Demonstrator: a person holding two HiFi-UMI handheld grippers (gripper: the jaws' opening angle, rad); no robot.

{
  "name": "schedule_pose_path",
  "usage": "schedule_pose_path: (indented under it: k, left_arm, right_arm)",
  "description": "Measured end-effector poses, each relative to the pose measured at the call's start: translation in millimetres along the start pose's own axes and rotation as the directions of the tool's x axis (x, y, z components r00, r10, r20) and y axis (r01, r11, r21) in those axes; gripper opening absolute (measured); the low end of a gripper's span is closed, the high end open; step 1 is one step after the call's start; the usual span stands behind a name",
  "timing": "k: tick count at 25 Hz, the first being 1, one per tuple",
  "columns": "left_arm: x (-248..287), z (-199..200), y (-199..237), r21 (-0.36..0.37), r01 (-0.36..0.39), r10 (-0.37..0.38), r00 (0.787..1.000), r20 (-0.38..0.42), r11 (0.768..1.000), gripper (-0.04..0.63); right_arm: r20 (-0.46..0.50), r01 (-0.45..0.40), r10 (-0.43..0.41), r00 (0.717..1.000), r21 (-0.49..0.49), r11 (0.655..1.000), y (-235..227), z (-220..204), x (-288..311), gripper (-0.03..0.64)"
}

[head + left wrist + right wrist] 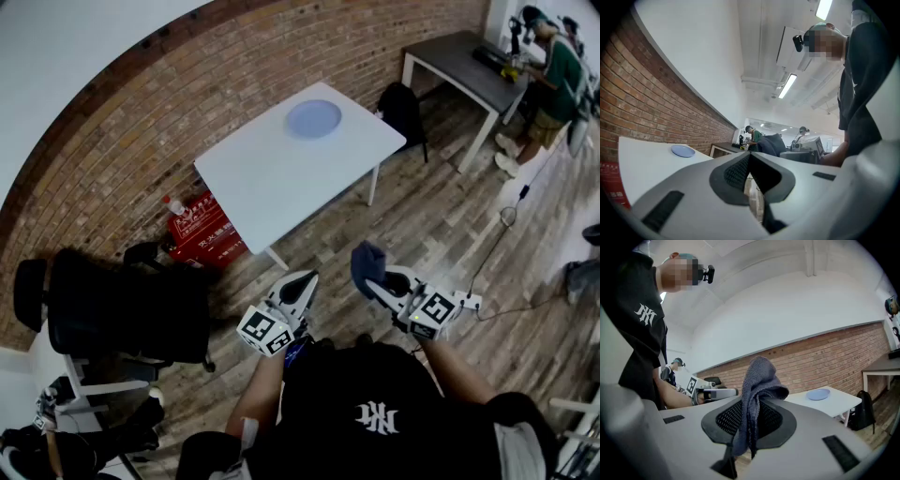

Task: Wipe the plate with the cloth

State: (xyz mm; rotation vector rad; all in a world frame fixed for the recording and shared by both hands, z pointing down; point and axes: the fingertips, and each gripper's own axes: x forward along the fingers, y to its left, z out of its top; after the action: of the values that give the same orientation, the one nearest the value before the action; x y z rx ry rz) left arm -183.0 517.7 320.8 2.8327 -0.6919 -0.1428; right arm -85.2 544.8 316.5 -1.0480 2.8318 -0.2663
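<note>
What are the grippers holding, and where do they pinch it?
The right gripper is shut on the cloth, pinching its bunched middle; a fold pokes out beyond the jaws. The left gripper is shut and holds nothing.

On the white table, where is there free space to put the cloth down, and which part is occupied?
The white table is bare from the blue plate to its near edge and to the corner beside the red box. Only the far end, by the brick wall, is occupied, by that plate.
</note>
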Motion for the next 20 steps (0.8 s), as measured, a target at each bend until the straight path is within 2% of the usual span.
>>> schedule_pose_path:
  k: [2, 5, 13, 20]
  left_arm:
    - [2.3, -1.1, -4.0, 0.000, 0.000, 0.000, 1.000, -0.005, 1.000, 0.000]
    - [4.6, -2.6, -7.9, -0.002, -0.005, 0.005, 1.000, -0.010, 1.000, 0.002]
    - [5.8, -5.7, -15.3, -0.015, -0.020, 0.020, 1.000, -0.010, 1.000, 0.002]
    - [14.4, -4.4, -20.1, -0.010, -0.037, 0.037, 0.999, -0.014, 0.999, 0.002]
  right_arm:
    - [-0.031, -0.009, 0.009, 0.999, -0.010, 1.000, 0.4, -3.6, -4.5, 0.080]
    - [-0.012, -0.012, 0.012, 1.000, -0.009, 1.000, 0.6, 1.3, -8.4, 0.080]
    - [-0.058, 0.005, -0.004, 0.998, 0.012, 1.000, -2.0, -6.9, -23.2, 0.080]
    - [-0.009, -0.001, 0.001, 1.000, 0.011, 1.000, -8.2, 5.6, -33.0, 0.080]
